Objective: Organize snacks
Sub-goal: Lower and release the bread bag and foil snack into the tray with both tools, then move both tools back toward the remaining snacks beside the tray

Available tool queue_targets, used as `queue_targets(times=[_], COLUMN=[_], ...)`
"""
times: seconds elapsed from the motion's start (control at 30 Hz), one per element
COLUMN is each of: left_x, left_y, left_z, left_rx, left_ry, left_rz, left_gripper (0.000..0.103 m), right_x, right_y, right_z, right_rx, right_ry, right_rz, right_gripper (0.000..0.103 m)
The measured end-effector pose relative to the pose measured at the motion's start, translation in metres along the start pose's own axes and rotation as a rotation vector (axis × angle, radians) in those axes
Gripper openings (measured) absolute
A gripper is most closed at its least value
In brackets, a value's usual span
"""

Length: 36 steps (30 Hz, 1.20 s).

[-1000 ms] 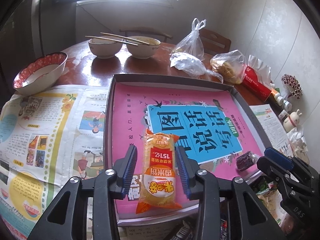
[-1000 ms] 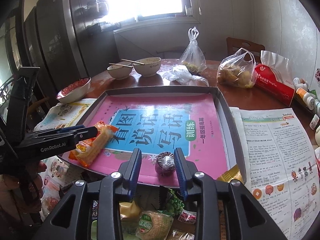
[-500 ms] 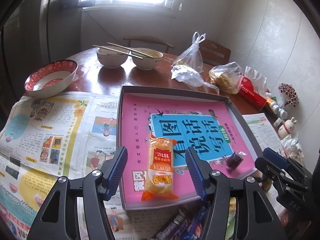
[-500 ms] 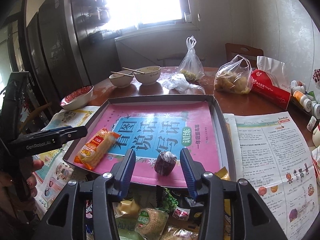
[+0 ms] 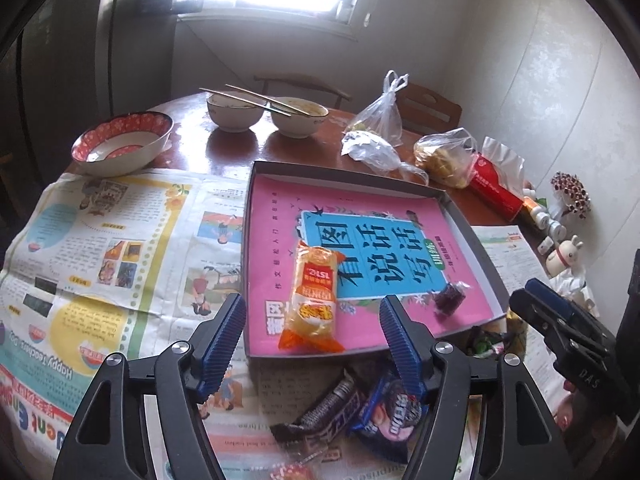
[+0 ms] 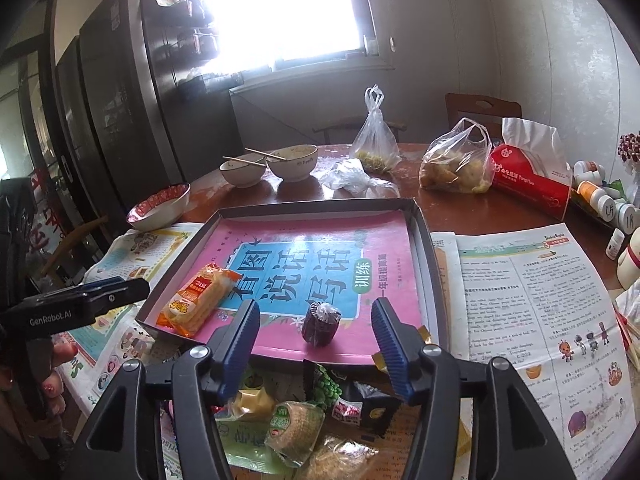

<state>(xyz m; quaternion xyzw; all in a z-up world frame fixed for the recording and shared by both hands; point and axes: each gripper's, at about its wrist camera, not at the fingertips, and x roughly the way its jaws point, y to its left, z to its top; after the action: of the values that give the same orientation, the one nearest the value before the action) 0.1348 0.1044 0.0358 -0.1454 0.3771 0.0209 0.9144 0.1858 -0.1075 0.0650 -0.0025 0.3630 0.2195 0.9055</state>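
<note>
A grey tray lined with a pink and blue printed sheet holds two snacks. An orange packet lies at its near left, and a dark purple wrapped sweet sits at its near right. My left gripper hovers back from the orange packet with its jaws opening, the pads clear of it. My right gripper hangs before the purple sweet, jaws also opening and touching nothing. A pile of loose snacks lies on the newspaper under both grippers. The orange packet lies flat.
Newspaper covers the table on both sides of the tray. At the back stand a red-rimmed bowl, two bowls with chopsticks, plastic bags, a red tissue pack and small bottles. A hand grips the left tool.
Both grippers have widened their jaws and drawn back and up from the tray. The orange packet and the purple sweet stay lying where they were, now free of the pads.
</note>
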Motion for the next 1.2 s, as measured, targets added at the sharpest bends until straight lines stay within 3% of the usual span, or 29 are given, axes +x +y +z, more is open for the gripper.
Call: queue_targets(times=[0.7,1.2], left_x=[-0.033,-0.048], left_y=[-0.005,0.000], left_z=[-0.017,-0.027], left_rx=[0.027,0.023], left_ry=[-0.008,-0.003], left_rz=[0.020,0.040], left_gripper=[0.073,0.073], right_x=[-0.045,-0.056], right_y=[-0.020,-0.029], right_z=[-0.001,-0.012], right_rx=[0.020,0.020], right_ry=[-0.060,-0.051], right_rz=[-0.025,-0.071], right_gripper=[0.067,0.068])
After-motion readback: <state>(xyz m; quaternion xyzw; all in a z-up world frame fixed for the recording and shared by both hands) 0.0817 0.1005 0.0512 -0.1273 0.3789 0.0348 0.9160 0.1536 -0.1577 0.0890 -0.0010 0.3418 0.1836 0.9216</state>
